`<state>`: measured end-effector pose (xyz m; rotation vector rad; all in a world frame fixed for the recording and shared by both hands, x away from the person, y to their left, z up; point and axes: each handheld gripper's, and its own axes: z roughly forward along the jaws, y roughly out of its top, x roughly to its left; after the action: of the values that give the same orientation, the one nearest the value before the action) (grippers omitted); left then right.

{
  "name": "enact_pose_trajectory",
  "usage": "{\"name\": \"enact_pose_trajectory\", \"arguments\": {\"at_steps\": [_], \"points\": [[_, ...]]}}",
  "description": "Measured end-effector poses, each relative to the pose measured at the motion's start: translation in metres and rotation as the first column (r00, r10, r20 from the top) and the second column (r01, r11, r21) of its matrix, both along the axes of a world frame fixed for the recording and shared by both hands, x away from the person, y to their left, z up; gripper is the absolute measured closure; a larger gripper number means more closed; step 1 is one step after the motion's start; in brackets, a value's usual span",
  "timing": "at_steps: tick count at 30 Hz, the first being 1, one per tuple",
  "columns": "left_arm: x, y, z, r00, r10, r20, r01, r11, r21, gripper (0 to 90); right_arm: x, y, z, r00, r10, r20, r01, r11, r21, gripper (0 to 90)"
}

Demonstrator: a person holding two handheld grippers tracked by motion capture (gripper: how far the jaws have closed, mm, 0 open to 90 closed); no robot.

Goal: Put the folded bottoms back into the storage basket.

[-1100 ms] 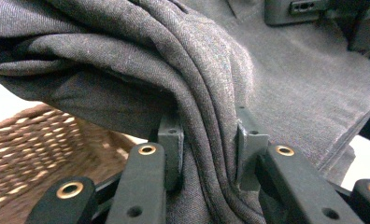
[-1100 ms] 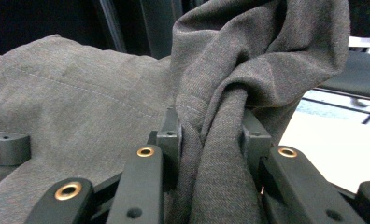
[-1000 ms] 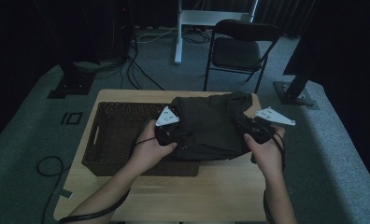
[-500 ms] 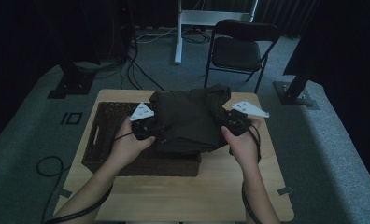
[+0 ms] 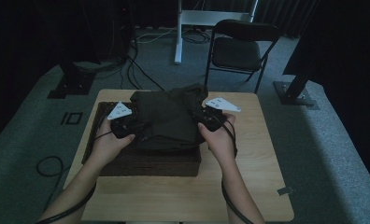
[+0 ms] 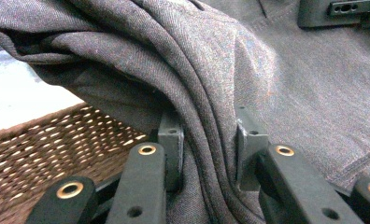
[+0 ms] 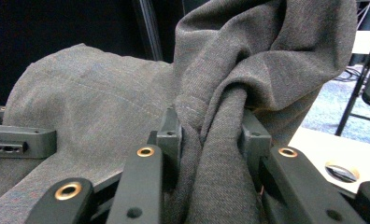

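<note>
Two grippers, one garment: the dark olive-grey folded woven cloth garment [image 5: 167, 119] hangs between them above the dark brown wicker basket [image 5: 127, 163] on the light wooden table [image 5: 262, 154]. The left gripper [image 5: 127, 126] is clamped on the garment's left edge; in the left gripper view its pads pinch a thick bundle of folds [image 6: 206, 154], several layers stacked and curving up and away. The right gripper [image 5: 206, 119] bites the right edge, jaws closed on a twisted rope of fabric [image 7: 216, 154] that bunches into a knot-like fold above the pads. The cloth shows a fine twill weave, matte, with a stitched seam running across the flat panel. It lies roughly rectangular from above, rumpled along its far edge, its lower edge close over the basket's rim. A black folding chair [image 5: 239, 51] stands beyond the table.
</note>
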<state>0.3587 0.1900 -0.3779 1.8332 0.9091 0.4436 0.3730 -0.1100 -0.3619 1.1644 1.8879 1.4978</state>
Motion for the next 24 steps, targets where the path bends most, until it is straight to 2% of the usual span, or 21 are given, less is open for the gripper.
{"name": "enact_pose_trajectory", "arguments": {"at_steps": [12, 24], "points": [[0.001, 0.036, -0.005, 0.9983, 0.058, -0.001, -0.058, 0.9982, 0.013, 70.3, 0.011, 0.037, -0.010, 0.9989, 0.047, -0.008, -0.046, 0.9988, 0.017, 68.0], [0.006, 0.063, -0.023, 0.9931, 0.115, -0.021, -0.115, 0.9931, 0.021, 70.4, 0.020, 0.069, -0.033, 0.9973, 0.063, -0.039, -0.062, 0.9976, 0.030, 68.0]]}}
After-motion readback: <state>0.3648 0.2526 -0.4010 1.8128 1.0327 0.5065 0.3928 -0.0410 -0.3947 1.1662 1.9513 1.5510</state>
